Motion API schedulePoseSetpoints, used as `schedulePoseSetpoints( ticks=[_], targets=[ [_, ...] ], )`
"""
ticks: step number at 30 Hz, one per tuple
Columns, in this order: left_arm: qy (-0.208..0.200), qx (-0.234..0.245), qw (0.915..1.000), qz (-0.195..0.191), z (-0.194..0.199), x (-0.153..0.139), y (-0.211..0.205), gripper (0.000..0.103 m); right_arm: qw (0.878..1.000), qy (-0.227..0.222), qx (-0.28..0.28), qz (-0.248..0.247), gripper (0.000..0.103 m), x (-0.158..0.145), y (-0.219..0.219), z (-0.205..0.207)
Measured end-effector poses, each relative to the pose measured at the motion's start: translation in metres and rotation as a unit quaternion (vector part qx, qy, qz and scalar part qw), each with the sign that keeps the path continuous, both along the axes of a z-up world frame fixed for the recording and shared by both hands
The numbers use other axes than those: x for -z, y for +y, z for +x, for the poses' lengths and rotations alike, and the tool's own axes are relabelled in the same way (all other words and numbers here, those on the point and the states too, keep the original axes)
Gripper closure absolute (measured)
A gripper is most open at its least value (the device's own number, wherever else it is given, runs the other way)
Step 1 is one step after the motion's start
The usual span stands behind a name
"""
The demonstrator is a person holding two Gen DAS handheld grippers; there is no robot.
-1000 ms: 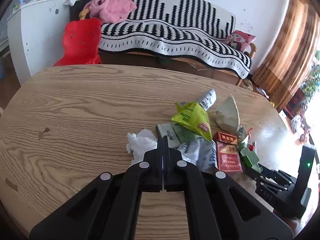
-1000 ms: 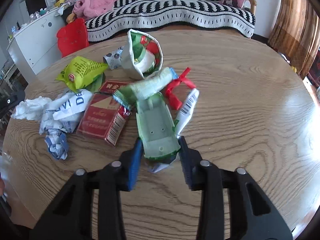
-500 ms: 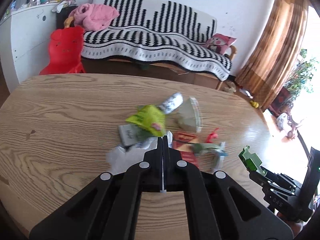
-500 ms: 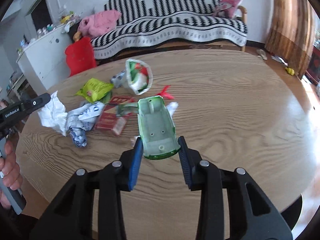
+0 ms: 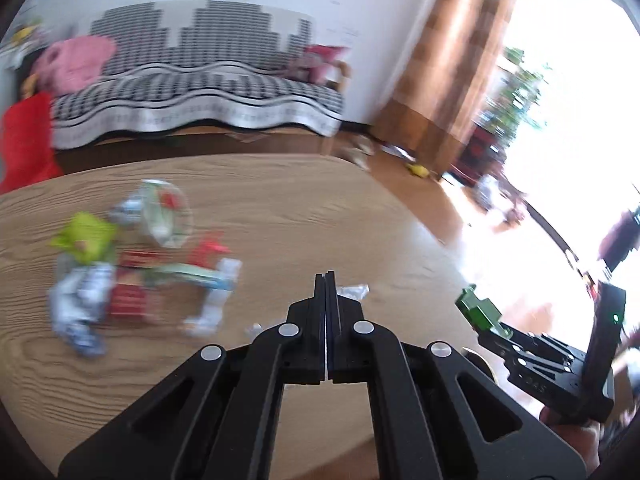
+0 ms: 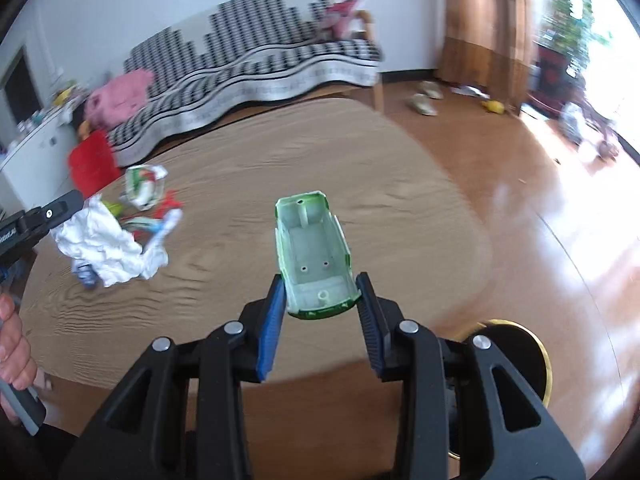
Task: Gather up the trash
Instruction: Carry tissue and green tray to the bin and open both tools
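My right gripper (image 6: pixel 320 282) is shut on a pale green plastic toy-car shell (image 6: pixel 312 248), held hollow side up over the right part of the round wooden table (image 6: pixel 280 160). The left wrist view shows that same gripper (image 5: pixel 476 308) low at the right with the green shell (image 5: pixel 480 312). My left gripper (image 5: pixel 326 276) is shut; bits of white paper (image 5: pixel 352 291) peek out beside its fingers. From the right wrist view, a crumpled white paper (image 6: pixel 108 244) hangs from the left gripper (image 6: pixel 74 200). The trash pile (image 5: pixel 140 260) lies blurred on the table at left.
A black round thing with a gold rim (image 6: pixel 520 344) sits below the table edge, under my right gripper. A person's hand (image 6: pixel 12 344) holds the left handle. A striped sofa (image 5: pixel 192 80), a red chair (image 5: pixel 24 144) and bare wooden floor (image 6: pixel 520 200) lie beyond.
Both grippers have lifted off the pile and swung right toward the table's right edge, the right carrying the green shell, the left carrying the white paper. The pile now lies far left.
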State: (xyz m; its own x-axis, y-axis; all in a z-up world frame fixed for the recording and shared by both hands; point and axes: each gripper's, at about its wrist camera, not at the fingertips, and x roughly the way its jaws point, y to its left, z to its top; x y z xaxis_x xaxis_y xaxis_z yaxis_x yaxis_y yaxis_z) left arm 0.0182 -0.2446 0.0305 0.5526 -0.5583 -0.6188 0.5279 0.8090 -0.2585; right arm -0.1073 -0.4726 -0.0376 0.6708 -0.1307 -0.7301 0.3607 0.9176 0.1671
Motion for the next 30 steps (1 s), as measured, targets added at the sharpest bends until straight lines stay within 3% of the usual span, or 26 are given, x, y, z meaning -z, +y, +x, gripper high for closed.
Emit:
schedulePoseSetpoints(
  ticks=[9,16,23,30],
  targets=[
    [0.003,0.146,0.9891,0.016,-0.087,0.026,-0.143,0.103,0.993,0.027,0.110,0.017,0.067,0.037,-0.108,-0.113],
    [0.007,0.238,0.9700,0.050,-0.148,0.072,-0.224,0.103,0.983,0.060,0.170,0.046,0.067,0.079,-0.164,-0.169],
    [0.035,0.269,0.9574,0.098,-0.158,0.140,-0.270,0.103,0.975,0.094,0.187,0.073,0.067,0.112,-0.182,-0.175],
    [0.049,0.282,0.9491,0.132,-0.149,0.189,-0.293,0.103,0.972,0.115,0.186,0.089,0.067,0.131,-0.185,-0.166]
  ],
)
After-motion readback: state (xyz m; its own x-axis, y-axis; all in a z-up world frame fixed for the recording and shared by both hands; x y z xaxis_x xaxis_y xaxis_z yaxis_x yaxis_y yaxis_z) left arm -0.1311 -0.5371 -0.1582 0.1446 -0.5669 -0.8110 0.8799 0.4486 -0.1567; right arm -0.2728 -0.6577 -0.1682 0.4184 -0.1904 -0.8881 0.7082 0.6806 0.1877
